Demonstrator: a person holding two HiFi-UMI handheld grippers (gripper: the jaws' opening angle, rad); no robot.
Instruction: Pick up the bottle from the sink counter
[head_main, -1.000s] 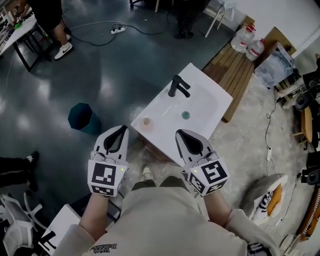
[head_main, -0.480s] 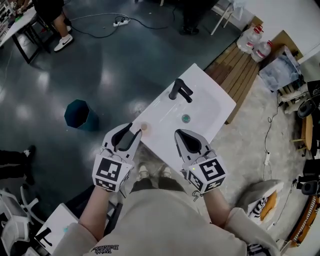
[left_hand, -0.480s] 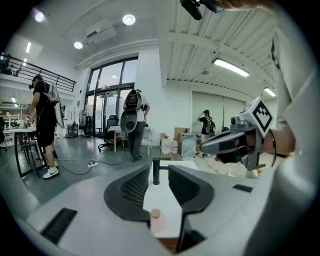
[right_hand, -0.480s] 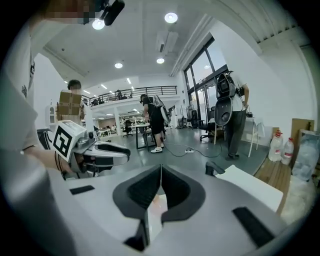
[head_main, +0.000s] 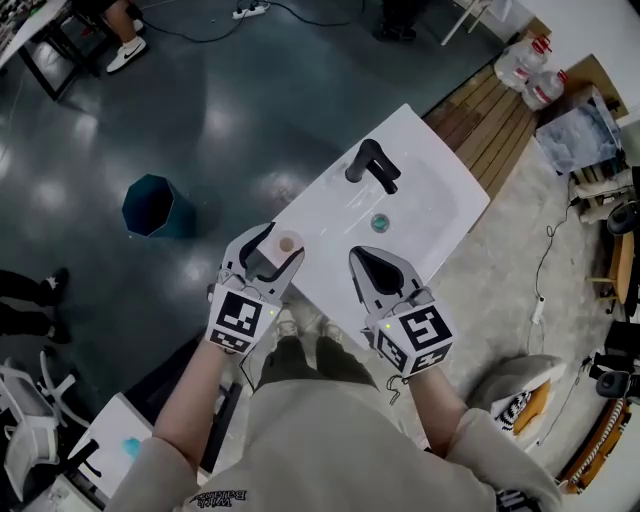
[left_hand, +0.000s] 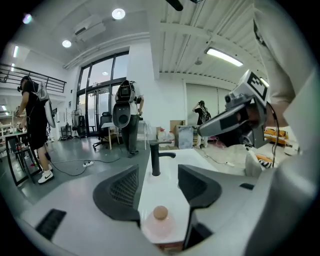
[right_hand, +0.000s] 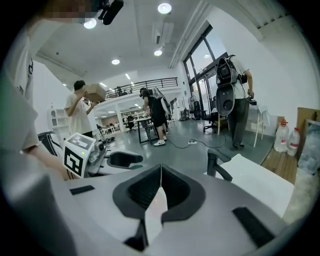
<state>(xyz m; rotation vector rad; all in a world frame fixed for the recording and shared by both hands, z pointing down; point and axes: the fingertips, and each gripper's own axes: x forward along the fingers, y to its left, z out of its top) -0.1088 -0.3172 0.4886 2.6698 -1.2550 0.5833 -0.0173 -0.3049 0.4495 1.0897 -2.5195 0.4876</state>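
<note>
A dark grey glossy floor (head_main: 230, 120) fills most of the head view, and on it stands a white sink surface (head_main: 330, 215), set at a slant, with a shallow basin in its far half. Beyond its far right corner lie wooden planks (head_main: 490, 110) with two clear water jugs (head_main: 530, 75) just past them. A dark teal bin (head_main: 150, 207) sits on the floor well to the left of the sink. The person's two arms reach in from below, each with a claw over the near edge of the surface. The left claw (head_main: 284, 241) is over the near left corner, its jaws spread wide. The right claw (head_main: 360, 256) hangs just beside it to the right, apart from it, over the near edge in front of the basin; its own view shows its jaws pressed together with nothing between them. A black tap (head_main: 370, 165) stands upright at the far side of the basin. The bottle (head_main: 289, 243), small, pale pink and see-through with a tan cap, stands upright on the near left corner of the surface, between the left claw's open jaws and deep toward their base; the pads are not closed on it. A small greenish drain (head_main: 380, 223) marks the basin's middle.
</note>
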